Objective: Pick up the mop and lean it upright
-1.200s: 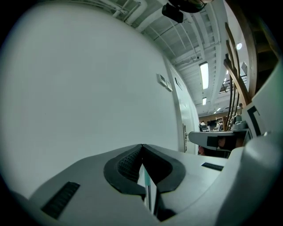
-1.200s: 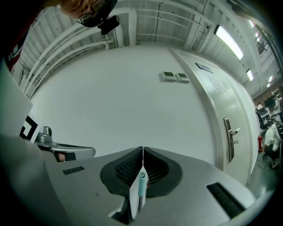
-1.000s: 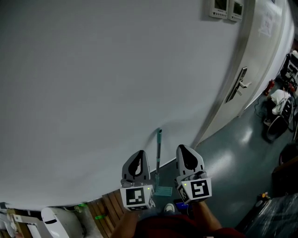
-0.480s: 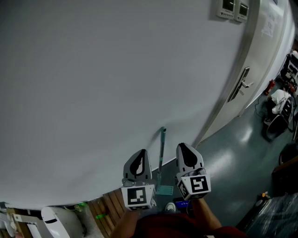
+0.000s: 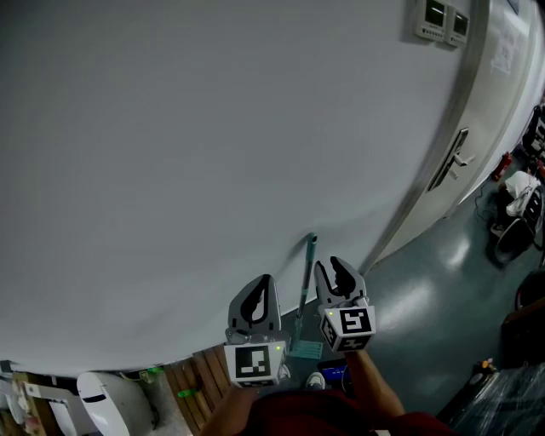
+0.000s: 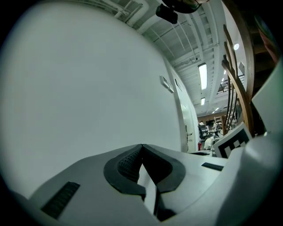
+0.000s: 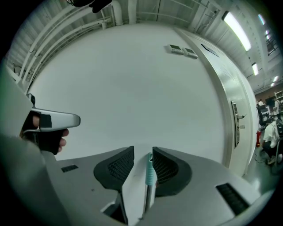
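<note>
The mop stands upright, its teal-tipped handle (image 5: 306, 277) leaning against the white wall (image 5: 187, 153) and its flat teal head (image 5: 305, 347) on the floor. My right gripper (image 5: 332, 268) is level with the handle just to its right. In the right gripper view its jaws are opening, and the handle (image 7: 150, 170) stands in the gap close to the right pad (image 7: 162, 167), with clear space on the left side. My left gripper (image 5: 261, 285) hangs to the left of the handle, shut and empty (image 6: 142, 146).
A grey door with a lever handle (image 5: 456, 157) is set in the wall at the right. Two wall panels (image 5: 438, 17) hang above. Wooden slats (image 5: 200, 383) and a white object (image 5: 98, 404) lie at the lower left. Chairs and clutter (image 5: 519, 187) fill the far right.
The right gripper's jaws have parted and it has shifted left, closer to the mop handle. The left gripper has hardly moved.
</note>
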Motion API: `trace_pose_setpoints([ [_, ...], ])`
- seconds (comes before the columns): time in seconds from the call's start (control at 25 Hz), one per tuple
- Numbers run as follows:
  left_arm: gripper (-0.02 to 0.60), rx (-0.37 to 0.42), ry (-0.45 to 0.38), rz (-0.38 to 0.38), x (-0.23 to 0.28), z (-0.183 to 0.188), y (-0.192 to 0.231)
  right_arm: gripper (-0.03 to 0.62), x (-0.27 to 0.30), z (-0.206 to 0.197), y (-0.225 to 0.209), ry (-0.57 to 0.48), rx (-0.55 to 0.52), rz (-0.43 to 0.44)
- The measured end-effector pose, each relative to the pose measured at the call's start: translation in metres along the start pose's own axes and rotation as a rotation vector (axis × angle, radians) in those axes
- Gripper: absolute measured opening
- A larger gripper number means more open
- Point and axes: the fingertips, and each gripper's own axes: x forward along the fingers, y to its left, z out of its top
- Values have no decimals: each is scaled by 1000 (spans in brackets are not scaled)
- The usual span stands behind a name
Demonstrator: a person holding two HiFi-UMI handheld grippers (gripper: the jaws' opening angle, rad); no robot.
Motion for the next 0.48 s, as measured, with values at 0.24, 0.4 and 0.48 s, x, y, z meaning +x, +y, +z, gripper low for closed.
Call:
trace_pose_setpoints([
  [0.24, 15, -17, -3, 32, -9, 3, 16, 171, 27, -21, -1, 55, -11, -11],
  [0.4, 14, -13, -6, 51, -13, 6, 23, 188, 45, -38, -5, 100, -25, -31],
  [0.48, 15, -14, -7, 57, -17, 6, 25, 192, 52, -47, -6, 121, -21, -34],
])
